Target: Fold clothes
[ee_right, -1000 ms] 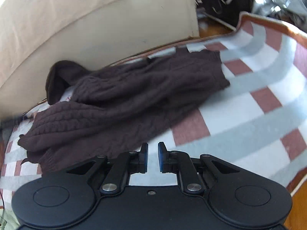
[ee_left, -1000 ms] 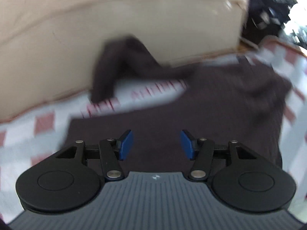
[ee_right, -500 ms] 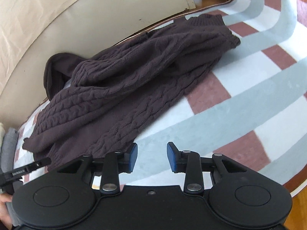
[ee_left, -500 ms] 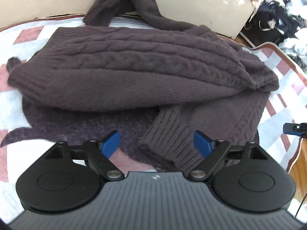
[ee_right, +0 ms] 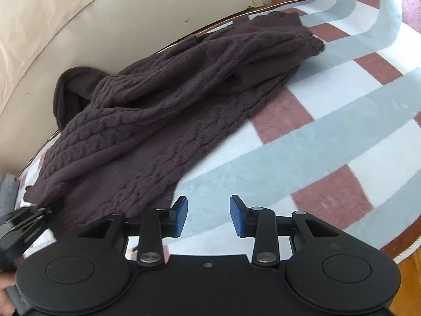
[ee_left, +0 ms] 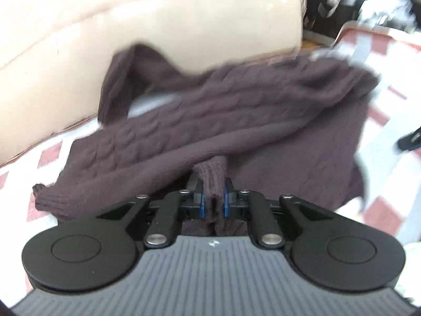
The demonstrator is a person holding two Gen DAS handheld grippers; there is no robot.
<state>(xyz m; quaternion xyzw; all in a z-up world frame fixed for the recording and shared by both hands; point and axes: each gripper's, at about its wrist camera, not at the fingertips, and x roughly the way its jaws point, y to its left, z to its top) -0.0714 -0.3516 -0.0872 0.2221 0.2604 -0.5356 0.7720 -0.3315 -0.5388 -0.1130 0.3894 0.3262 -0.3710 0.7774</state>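
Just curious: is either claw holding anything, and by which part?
The left claw pinches the dark brown cable-knit sweater's ribbed sleeve cuff. The right claw is open, holding nothing.

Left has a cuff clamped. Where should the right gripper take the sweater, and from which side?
Judging from its pose: the sweater's near cable-knit edge, just left of the open right gripper. Come down from the rug side; that edge lies flat and uncovered.

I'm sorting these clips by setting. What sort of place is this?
Probably a home living room: a dark brown cable-knit sweater lies on a patterned rug with grey, white and red blocks, beside a cream upholstered sofa base.
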